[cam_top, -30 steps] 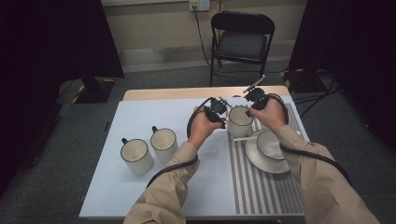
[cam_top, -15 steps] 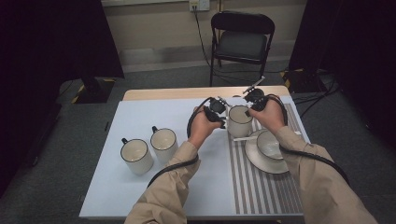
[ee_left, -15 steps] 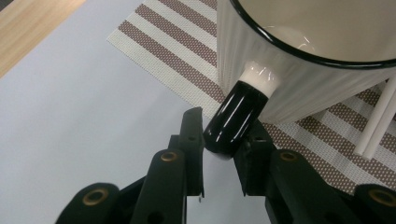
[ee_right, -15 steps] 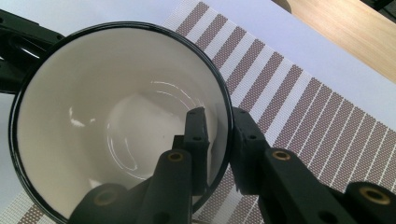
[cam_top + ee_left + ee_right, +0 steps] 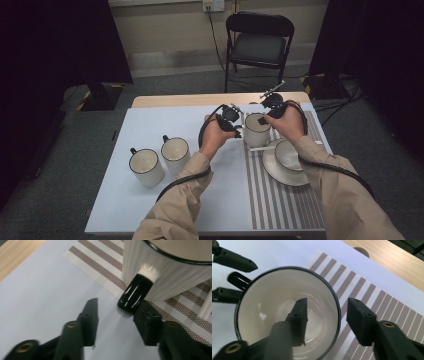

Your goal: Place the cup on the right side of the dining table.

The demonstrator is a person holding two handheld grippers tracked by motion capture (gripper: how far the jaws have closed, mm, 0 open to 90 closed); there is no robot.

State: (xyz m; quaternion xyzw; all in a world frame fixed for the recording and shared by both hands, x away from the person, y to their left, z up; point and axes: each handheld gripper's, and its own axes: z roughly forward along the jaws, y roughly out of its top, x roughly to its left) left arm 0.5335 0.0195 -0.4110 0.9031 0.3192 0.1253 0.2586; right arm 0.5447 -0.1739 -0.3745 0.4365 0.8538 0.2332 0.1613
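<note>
**Both grippers close in on the mug on the striped mat**

The cream, ribbed ceramic mug with a dark rim [image 5: 256, 130] stands upright at the left edge of the brown-and-white striped placemat [image 5: 280, 200], just behind the white saucer [image 5: 282, 172] that carries a second cup. Its glossy black handle [image 5: 135, 296] points toward the left gripper [image 5: 231, 120]. Over the last second almost nothing has shifted in the high view: the mug sits where it sat, and both hands have held their places around it. I judge the grasp is being lined up, not yet made.

The left gripper is released, its jaws spread on either side of the handle, one close beside it, without pinching. The right gripper [image 5: 325, 315] is also unclenched, one jaw dipped inside the mug and the other outside, straddling the rim wall. Both forearms reach forward from the near edge, hands angled inward. Two more cream mugs [image 5: 160, 160] stand well apart on the pale blue tablecloth [image 5: 120, 200].
</note>
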